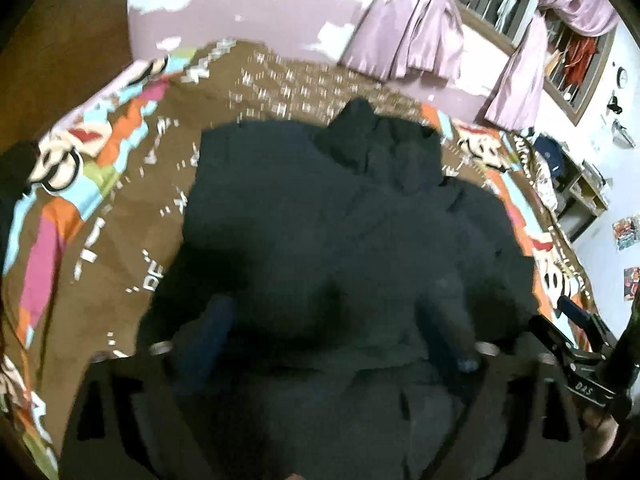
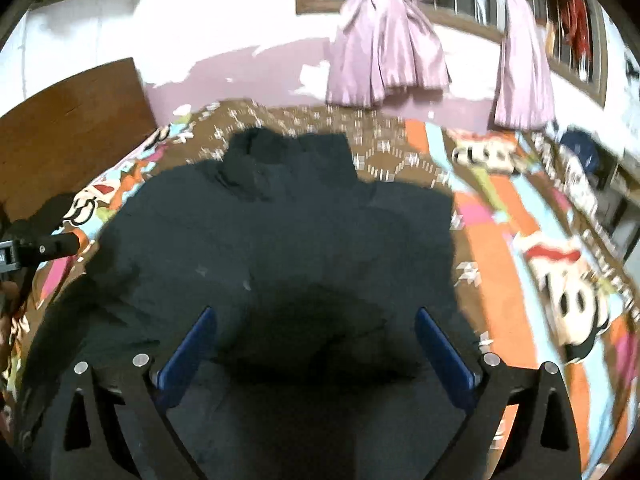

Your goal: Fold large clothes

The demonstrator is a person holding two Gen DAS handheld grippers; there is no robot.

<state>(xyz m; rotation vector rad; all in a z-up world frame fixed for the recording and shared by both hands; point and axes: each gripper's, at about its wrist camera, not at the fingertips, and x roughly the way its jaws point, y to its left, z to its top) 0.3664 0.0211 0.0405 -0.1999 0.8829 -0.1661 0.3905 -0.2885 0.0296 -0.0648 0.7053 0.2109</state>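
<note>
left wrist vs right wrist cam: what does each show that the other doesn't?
Left wrist only: the right gripper's black body at the lower right edge, a small round wall clock, and colourful pictures stuck on the white wall.

Right wrist only: the left gripper's black body at the left edge.

Both: the large dark garment spread on the brown cartoon-print bedsheet, lilac knotted curtains over a barred window, the brown wooden headboard, and each camera's own blue-padded jaws standing open with no cloth gripped.

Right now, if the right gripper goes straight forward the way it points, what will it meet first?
Most likely the dark, rumpled cloth garment spread on the patterned brown bedsheet. The right gripper is open above it; depth is unclear.
</note>
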